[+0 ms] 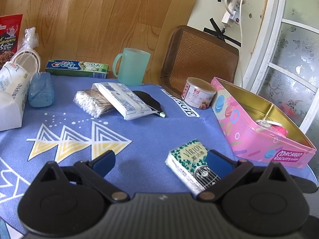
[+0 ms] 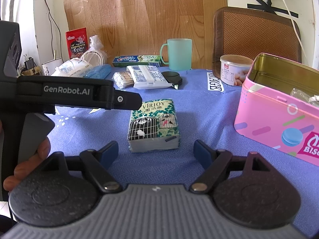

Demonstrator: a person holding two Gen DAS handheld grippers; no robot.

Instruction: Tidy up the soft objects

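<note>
The bench (image 2: 199,107), under a blue patterned cloth, is crowded along its far edge, and that crowding is the first hazard: a wide sweep toward the pink Macaron biscuit tin (image 2: 279,119) could strike the small food can (image 2: 235,69) just beside its far corner or the green plastic mug (image 2: 179,51) behind. The tin stands open at the right with a few items already inside; its raised wall is judged the likeliest snag if a pack is carried over too low. The Virjoy tissue pack (image 2: 154,125) lies flat near the bench centre, well apart from the tin. The right gripper (image 2: 155,153) is spread wide, the pack ahead of and between its fingers, not touched. The left gripper (image 1: 161,163) is likewise apart and empty, its right finger overlapping the pack's edge in the left wrist view; contact cannot be confirmed. Both tools converging on one pack risks a collision. The pack is soft: a hard pinch would crush it, a light one may let the slick wrapper slip. The cotton swab bag (image 2: 122,79) and white wipes packet (image 2: 148,76) lean together and may shift if either is disturbed.
</note>
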